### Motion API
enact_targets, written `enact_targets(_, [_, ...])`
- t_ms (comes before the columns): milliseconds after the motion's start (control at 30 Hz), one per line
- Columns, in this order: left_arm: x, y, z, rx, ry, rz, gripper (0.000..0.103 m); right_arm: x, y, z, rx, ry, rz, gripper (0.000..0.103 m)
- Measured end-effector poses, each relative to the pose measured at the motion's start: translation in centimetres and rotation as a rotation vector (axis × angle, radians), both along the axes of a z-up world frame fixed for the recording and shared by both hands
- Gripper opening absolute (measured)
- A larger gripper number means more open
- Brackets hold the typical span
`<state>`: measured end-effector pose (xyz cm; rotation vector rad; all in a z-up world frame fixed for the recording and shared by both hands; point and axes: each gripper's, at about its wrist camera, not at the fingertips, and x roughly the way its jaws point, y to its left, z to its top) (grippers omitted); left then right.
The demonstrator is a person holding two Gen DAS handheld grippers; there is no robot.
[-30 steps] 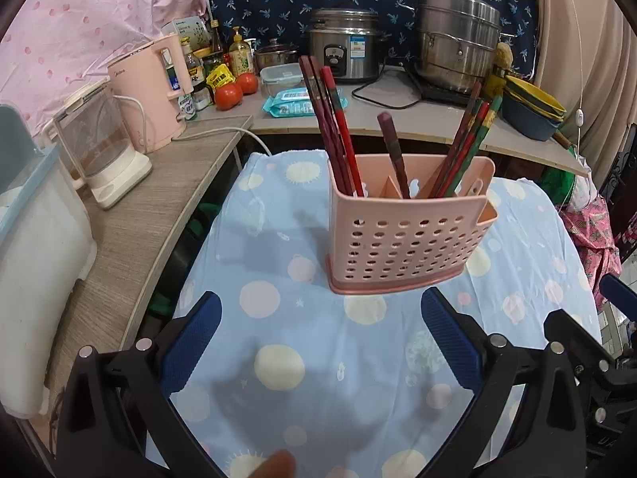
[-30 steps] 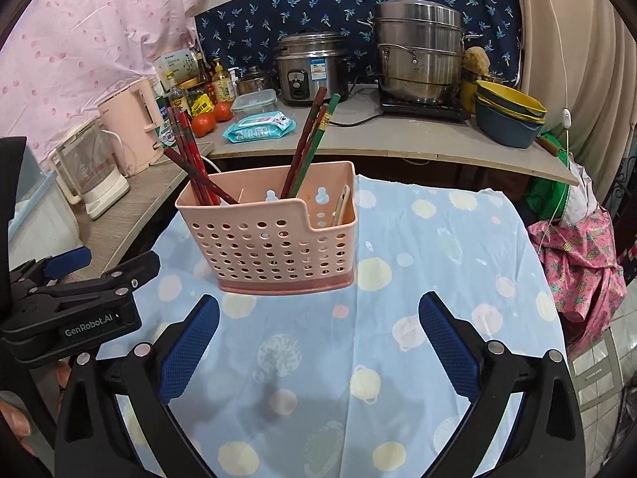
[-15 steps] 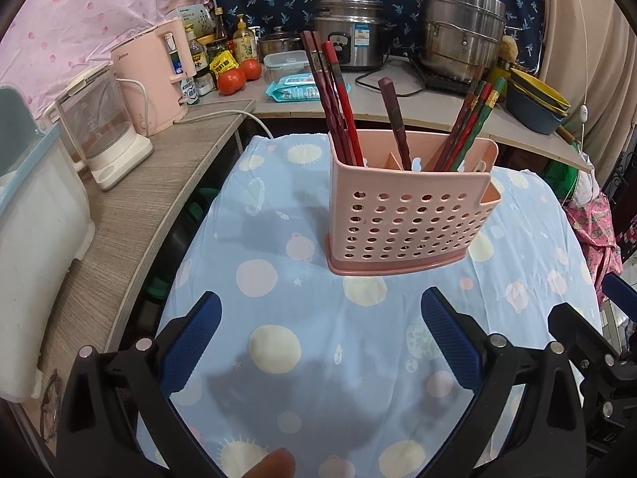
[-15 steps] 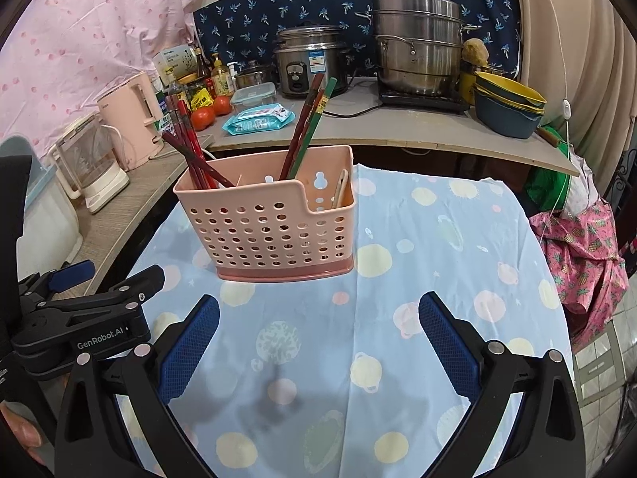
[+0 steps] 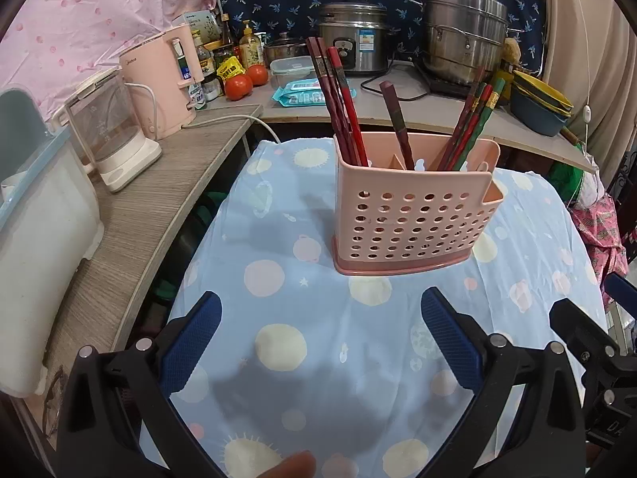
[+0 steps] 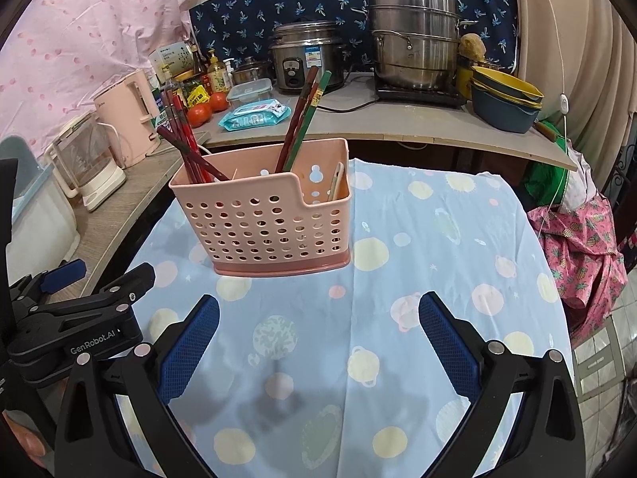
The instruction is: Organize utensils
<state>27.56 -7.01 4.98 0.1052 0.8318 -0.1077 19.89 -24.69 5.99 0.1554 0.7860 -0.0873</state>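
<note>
basket point(image 5: 414, 215): sitting upright on bench point(image 5: 318, 310), keeping chopsticks point(image 5: 342, 103) sorted by compartment
left claw point(image 5: 318, 342): gaping wide, empty, hovering before basket
right claw point(image 6: 318, 342): gaping wide, empty

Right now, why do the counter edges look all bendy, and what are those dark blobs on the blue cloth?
Left wrist view: the fisheye lens curves the counter edge. Both views: the dark blobs on the tablecloth are soft shadows near the open left gripper and right gripper.

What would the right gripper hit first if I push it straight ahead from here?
Likely the pink utensil basket, though it sits left of the right gripper centre; only bare blue tablecloth lies between. Depth is uncertain.
</note>
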Motion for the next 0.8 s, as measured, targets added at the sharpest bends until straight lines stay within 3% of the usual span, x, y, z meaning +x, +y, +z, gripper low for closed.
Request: enact_targets(800, [0.00, 0.46, -0.32, -0.005, 0.033, 0.038, 0.096, -0.13, 0.26, -0.32, 0.006, 0.008, 0.006, 0.096])
